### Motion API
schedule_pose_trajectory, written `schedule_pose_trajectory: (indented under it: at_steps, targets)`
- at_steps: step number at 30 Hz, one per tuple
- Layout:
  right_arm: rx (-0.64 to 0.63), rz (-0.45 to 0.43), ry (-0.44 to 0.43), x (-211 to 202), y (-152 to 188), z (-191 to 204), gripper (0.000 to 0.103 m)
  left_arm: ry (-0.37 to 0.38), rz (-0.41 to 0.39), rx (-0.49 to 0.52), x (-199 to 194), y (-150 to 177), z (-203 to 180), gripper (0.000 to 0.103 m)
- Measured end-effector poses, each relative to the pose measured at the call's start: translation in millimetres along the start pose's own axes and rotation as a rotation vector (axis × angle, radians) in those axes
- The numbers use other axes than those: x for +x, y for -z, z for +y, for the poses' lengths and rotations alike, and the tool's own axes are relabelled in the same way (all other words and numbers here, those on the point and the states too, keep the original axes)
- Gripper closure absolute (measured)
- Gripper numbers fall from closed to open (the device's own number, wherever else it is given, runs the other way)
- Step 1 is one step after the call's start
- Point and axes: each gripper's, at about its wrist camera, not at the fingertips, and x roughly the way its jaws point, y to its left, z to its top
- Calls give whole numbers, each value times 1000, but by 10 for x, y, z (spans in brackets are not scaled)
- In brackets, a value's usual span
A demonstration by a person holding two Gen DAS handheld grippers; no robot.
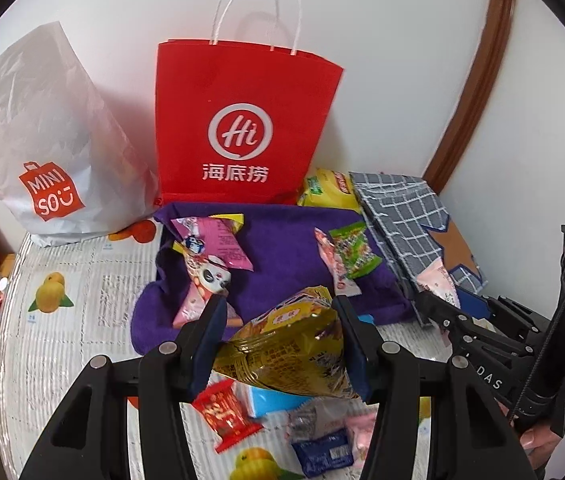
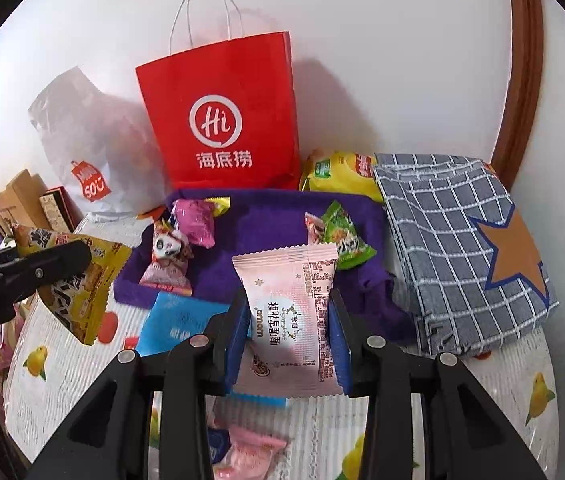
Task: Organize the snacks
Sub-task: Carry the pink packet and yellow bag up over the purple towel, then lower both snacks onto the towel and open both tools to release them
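Note:
My left gripper (image 1: 282, 332) is shut on a gold-yellow snack packet (image 1: 290, 348), held above the table's front; the packet also shows in the right wrist view (image 2: 78, 284). My right gripper (image 2: 288, 320) is shut on a pink snowflake-crisp packet (image 2: 290, 312), held upright above the purple cloth (image 2: 266, 220); it also shows in the left wrist view (image 1: 438, 280). On the purple cloth (image 1: 282, 248) lie a pink packet (image 1: 218, 240), a panda packet (image 1: 206, 280) and a green packet (image 1: 350, 248).
A red paper bag (image 1: 242, 120) and a white Miniso bag (image 1: 42, 140) stand against the wall. A yellow chip bag (image 1: 326, 188) and a folded grey checked cloth (image 2: 462, 248) lie at right. Loose packets, red (image 1: 226, 412), blue (image 2: 178, 320) and dark blue (image 1: 322, 452), lie at the front.

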Motion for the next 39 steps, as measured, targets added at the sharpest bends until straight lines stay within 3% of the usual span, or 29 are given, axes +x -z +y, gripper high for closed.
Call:
schedule_pose_trajectory:
  at_steps: [10,21,27,31,39]
  targets:
    - [3,-25,18,361,-436,-20,66,-32,2,-26,297,-376,209,51]
    - [-23,-62,-1,790,-933,46,66,-16,-9,-50,668,-809,279,51]
    - [-13,-19,-1,1117,-879,-63,65,-19,6,-37,993,-821,293,51]
    - [-45,13,46,1308,-822,-111,66,-34,73,-44,1275,-767,403,51]
    - [-45,70,48,1552,-752,-208,66,-32,70,-90,1316,-779,612,51]
